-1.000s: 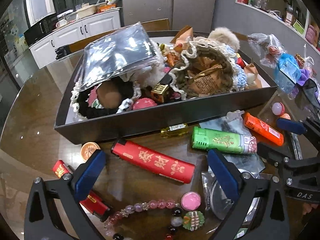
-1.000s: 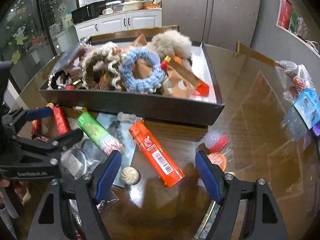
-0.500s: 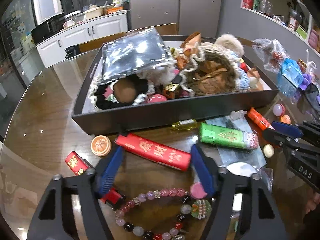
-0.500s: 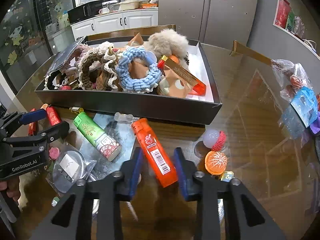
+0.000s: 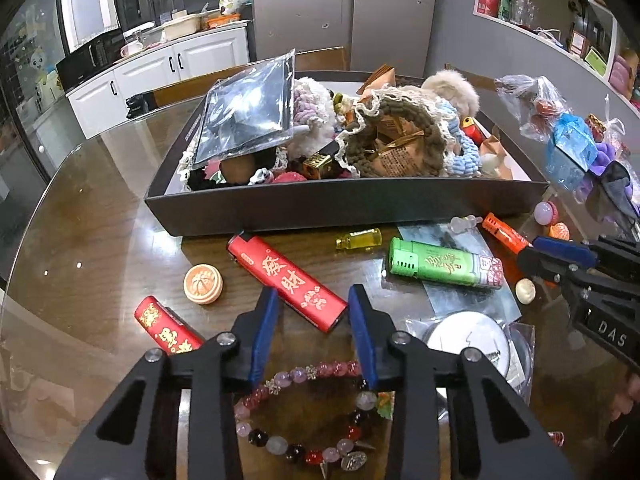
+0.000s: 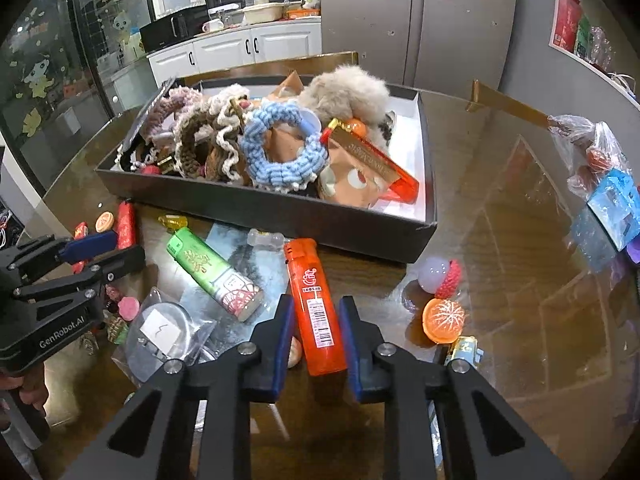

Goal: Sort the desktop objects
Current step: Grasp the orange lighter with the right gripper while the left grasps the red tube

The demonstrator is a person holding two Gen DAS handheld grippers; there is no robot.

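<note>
Here, a glossy wooden table [image 5: 92, 216] holds scattered clutter in front of a dark tray [image 5: 344, 208] packed with knitted rings and packets. At left, the left gripper [image 5: 313, 312] has its blue jaws closing around the near end of a red lighter [image 5: 286, 282]; narrow gaps still show, so no firm grasp yet. A round biscuit-coloured token [image 5: 203, 283] lies just left of it, with bare table beyond to the left rim. A green lighter [image 6: 214, 276] lies between the grippers. At right, the right gripper [image 6: 316, 326] is closing on an orange lighter [image 6: 316, 308], pads at its sides. Open tabletop stretches to the right.
</note>
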